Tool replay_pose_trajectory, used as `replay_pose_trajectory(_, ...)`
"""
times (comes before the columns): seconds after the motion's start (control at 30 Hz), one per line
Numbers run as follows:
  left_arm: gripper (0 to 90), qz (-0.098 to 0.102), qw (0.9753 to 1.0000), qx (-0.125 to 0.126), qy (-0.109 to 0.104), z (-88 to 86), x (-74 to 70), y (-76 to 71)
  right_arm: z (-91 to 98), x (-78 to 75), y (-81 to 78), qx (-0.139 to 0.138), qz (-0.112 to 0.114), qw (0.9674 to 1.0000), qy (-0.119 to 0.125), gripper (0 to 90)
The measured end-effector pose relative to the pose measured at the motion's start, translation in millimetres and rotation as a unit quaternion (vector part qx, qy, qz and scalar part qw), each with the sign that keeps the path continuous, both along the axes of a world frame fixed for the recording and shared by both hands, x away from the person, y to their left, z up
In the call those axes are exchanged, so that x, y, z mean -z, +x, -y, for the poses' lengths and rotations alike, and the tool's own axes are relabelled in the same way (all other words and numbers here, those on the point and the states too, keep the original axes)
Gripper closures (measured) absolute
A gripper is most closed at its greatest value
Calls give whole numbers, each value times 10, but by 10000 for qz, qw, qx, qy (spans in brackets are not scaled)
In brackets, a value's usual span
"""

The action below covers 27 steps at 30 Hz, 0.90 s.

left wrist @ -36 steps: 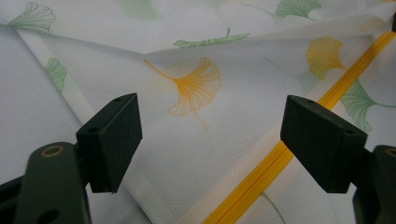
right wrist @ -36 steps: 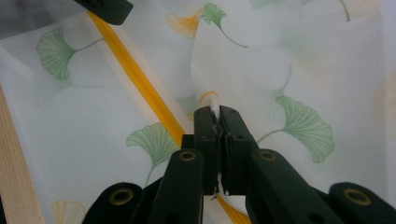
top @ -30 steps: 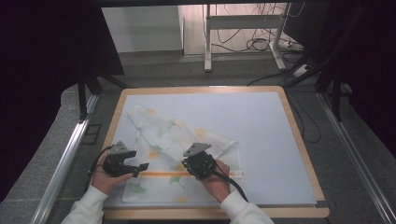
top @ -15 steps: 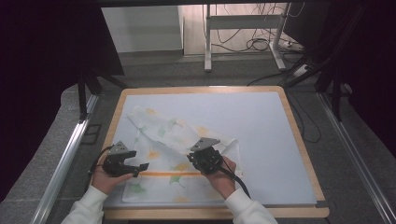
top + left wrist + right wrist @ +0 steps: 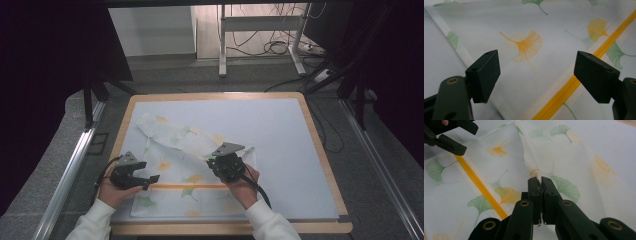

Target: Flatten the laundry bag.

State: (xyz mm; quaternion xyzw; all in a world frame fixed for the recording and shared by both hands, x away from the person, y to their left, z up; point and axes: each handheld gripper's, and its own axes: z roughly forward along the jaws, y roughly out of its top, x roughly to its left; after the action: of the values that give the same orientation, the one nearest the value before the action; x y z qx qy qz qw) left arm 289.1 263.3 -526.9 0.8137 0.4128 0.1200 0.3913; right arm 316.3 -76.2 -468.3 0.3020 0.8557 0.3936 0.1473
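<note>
Pale blue matting on the wooden table (image 5: 320, 150) carried a leaf-printed cloth (image 5: 175, 165) at its near left. Nearest, the right gripper (image 5: 539, 179) pinched a raised fold of it tight; the left gripper (image 5: 536, 72) hovered spread wide above the orange stripe (image 5: 574, 82), touching nothing.

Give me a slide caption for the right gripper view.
Right claw shut on a lifted fold of the ginkgo-print cloth, yellow stripe alongside.

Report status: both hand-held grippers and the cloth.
Right hand-held gripper shut on ginkgo-print cloth, pinching a raised fold. Left hand-held gripper open over the cloth beside its orange stripe. Nothing in the way on the table.
</note>
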Motion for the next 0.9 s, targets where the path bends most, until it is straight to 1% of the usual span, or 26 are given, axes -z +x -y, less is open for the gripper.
replay_pose_trajectory(0.57, 208, -5, 10000, 6, 7, -1, -1, 1, 155, -23, 98, 243, 5, 9997, 82, 858)
replay_pose_trajectory(0.9, 208, -6, 10000, 13, 1, 1, 2, 3, 231, -20, 148, 391, 22, 9992, 85, 858)
